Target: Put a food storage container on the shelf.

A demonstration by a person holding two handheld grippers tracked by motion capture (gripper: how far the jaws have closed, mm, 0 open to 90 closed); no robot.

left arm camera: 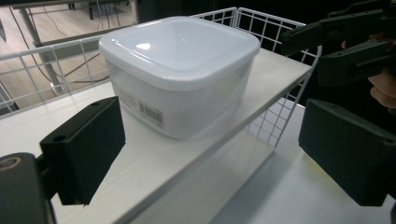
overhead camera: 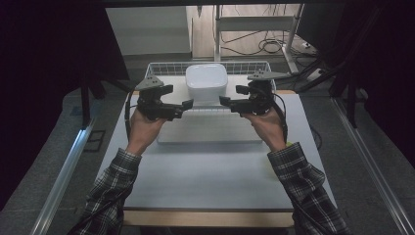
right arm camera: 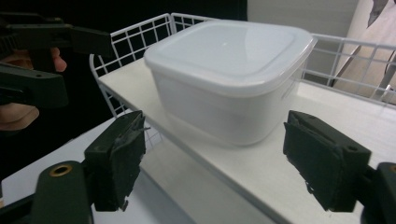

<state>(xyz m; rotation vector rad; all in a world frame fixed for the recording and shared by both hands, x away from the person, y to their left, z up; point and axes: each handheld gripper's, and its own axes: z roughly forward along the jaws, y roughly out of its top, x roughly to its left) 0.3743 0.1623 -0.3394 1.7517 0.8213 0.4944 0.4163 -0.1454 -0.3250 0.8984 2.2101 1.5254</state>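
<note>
A white square plastic container (overhead camera: 206, 81) with its lid on stands on a white shelf board (left arm camera: 280, 70) inside a white wire rack (overhead camera: 161, 66). My left gripper (overhead camera: 183, 106) hovers just left of the container's front, with its jaws pointing right. My right gripper (overhead camera: 224, 102) mirrors it on the right, with its jaws pointing left. In the left gripper view the container (left arm camera: 180, 70) sits ahead of my left gripper (left arm camera: 215, 158), whose jaws stand wide apart with nothing between them. In the right gripper view my right gripper (right arm camera: 215, 168) is likewise open short of the container (right arm camera: 229, 74).
The rack stands at the far edge of a pale table (overhead camera: 210, 171), with a flat white board (overhead camera: 205, 132) in front of it. Dark curtains hang at both sides. Metal rails (overhead camera: 63, 171) run along the floor, and cables (overhead camera: 266, 46) lie behind the rack.
</note>
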